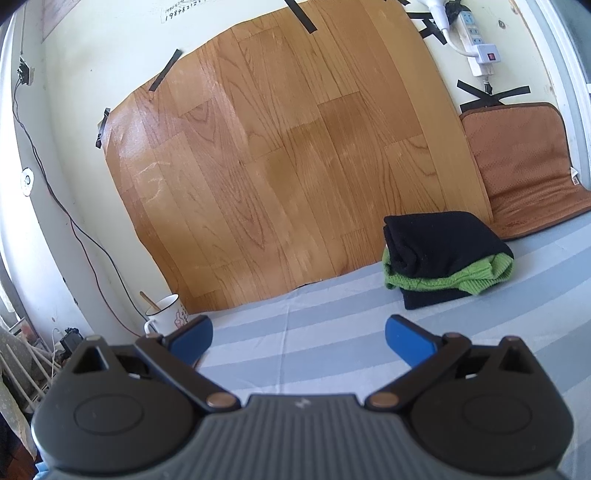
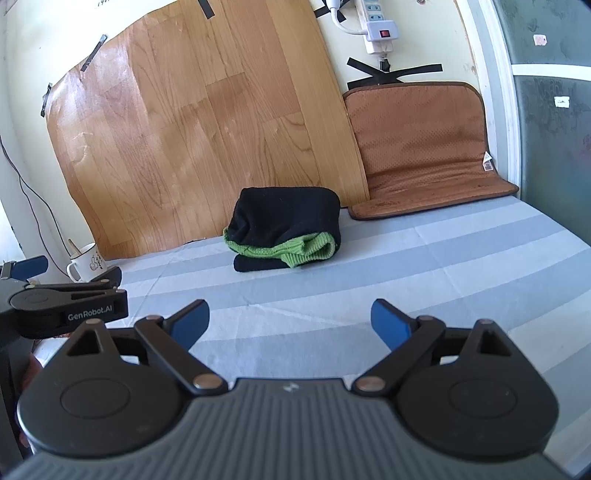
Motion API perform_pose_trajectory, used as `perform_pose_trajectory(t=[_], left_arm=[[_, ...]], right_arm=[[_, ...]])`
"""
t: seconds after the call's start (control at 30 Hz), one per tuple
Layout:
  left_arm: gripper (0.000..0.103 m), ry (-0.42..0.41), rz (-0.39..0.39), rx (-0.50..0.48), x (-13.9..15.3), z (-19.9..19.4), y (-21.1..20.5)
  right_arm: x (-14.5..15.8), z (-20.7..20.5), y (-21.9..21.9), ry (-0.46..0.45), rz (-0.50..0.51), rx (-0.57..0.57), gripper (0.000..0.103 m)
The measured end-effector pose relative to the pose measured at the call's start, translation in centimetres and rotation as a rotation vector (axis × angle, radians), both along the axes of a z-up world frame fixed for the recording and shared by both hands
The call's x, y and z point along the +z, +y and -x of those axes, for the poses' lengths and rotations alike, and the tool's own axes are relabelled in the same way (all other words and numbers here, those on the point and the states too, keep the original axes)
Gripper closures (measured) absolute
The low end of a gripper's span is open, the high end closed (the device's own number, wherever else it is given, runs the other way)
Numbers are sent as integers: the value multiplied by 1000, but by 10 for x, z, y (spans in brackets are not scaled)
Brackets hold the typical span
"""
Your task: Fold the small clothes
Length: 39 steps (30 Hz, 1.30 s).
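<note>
Left gripper [image 1: 299,341]: jaws spread wide, nothing between them, blue pads over the striped sheet [image 1: 332,354]. Right gripper [image 2: 290,325]: same, released and empty. In the right wrist view the left gripper sits off past the left jaw, cut by the frame edge, so only part of its body and one blue pad show.

Folded clothes [image 2: 282,229] lie on the sheet ahead of the right gripper's jaws, well apart; from the left gripper, ahead and beyond the right jaw. Stack is a soft, squarish bundle: black knit on top and bottom, a green ribbed knit layer poking out in between. How many garments, can't tell.

Behind it: wood-grain vinyl sheet [image 1: 288,147] taped to the wall, glossy. Brown perforated cushion [image 2: 421,147] leans right of that. White mug [image 1: 166,312], partly hidden behind the left jaw, stick inside. Power strip [image 2: 376,26] cut off at top.
</note>
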<state>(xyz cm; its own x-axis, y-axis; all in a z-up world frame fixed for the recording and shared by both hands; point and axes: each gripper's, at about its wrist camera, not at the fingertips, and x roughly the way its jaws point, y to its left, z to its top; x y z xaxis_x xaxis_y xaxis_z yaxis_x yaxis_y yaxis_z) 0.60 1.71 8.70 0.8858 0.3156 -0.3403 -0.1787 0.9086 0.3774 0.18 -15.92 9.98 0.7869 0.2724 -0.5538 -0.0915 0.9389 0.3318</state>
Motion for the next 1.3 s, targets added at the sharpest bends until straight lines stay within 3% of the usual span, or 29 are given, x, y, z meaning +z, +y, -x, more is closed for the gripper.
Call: perform_pose_trajectory(t=[0.57, 1.3], left_arm=[[0, 16, -33, -19, -3, -3, -6], [0, 117, 22, -48, -23, -13, -13]], right_arm=[[-2, -3, -6, 14, -16, -3, 7], [-9, -9, -11, 39, -30, -13, 7]])
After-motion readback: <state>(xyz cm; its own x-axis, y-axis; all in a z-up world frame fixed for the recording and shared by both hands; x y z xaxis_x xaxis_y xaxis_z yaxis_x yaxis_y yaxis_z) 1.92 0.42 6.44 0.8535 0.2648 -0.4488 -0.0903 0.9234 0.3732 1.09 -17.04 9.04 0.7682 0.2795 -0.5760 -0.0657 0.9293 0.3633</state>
